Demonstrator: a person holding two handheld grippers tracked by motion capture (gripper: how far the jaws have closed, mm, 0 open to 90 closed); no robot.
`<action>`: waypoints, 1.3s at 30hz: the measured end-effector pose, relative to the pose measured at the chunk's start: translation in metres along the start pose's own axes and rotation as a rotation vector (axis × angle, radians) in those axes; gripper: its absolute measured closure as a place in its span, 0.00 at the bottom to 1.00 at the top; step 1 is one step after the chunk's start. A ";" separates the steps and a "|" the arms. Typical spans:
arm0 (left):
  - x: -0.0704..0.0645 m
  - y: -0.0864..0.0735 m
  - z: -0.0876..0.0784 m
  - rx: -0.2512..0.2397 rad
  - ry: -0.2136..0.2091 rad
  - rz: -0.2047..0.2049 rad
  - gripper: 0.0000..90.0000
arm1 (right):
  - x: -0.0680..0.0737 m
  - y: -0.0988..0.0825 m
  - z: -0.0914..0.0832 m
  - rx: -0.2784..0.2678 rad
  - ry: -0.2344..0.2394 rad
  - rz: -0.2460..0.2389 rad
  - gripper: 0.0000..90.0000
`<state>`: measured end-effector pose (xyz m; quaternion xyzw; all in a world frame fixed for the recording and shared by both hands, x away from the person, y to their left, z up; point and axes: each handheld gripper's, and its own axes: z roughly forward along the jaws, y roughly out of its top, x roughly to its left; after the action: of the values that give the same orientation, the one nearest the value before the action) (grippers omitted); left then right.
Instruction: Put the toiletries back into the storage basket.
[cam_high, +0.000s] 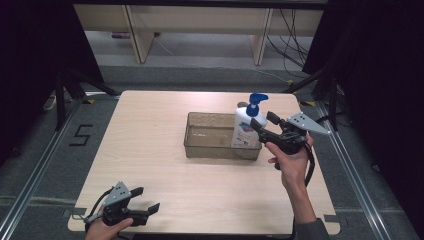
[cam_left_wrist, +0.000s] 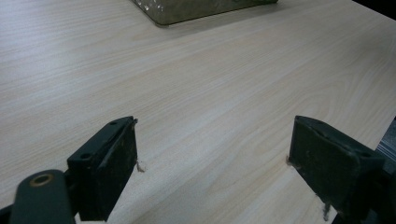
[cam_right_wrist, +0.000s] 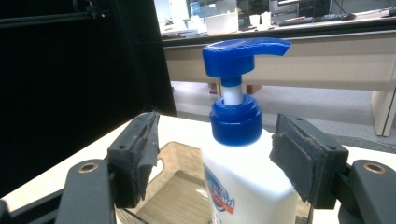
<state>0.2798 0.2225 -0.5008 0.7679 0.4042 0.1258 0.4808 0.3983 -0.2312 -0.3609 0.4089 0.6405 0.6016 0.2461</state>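
A white pump bottle (cam_high: 245, 131) with a blue pump head (cam_high: 256, 98) stands upright in the right end of a clear brownish tray (cam_high: 210, 150) at the table's middle. My right gripper (cam_high: 263, 121) is level at the bottle's right side. In the right gripper view the bottle (cam_right_wrist: 247, 186) stands between the jaws. The right pad (cam_right_wrist: 292, 161) meets its shoulder, while a gap remains at the left pad (cam_right_wrist: 142, 156). My left gripper (cam_high: 146, 198) rests open near the table's front left corner, with bare wood between its jaws (cam_left_wrist: 212, 144).
The tray (cam_left_wrist: 187, 11) holds nothing besides the bottle. The wooden table (cam_high: 150, 150) has bare room left of and in front of the tray. Black stands and curtains flank the table; desks and cables lie beyond the far edge.
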 end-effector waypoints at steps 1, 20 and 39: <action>0.000 0.000 0.000 0.004 0.003 0.003 0.16 | 0.001 -0.001 -0.001 0.010 -0.002 -0.002 0.35; -0.001 0.000 0.000 0.002 0.009 -0.004 0.16 | 0.020 -0.015 0.007 0.054 0.055 -0.021 0.29; -0.001 0.000 0.000 0.001 -0.001 0.007 0.16 | 0.036 -0.029 0.010 0.094 0.118 -0.027 0.28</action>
<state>0.2794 0.2221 -0.5008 0.7695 0.4013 0.1268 0.4804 0.3803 -0.1943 -0.3840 0.3750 0.6869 0.5907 0.1964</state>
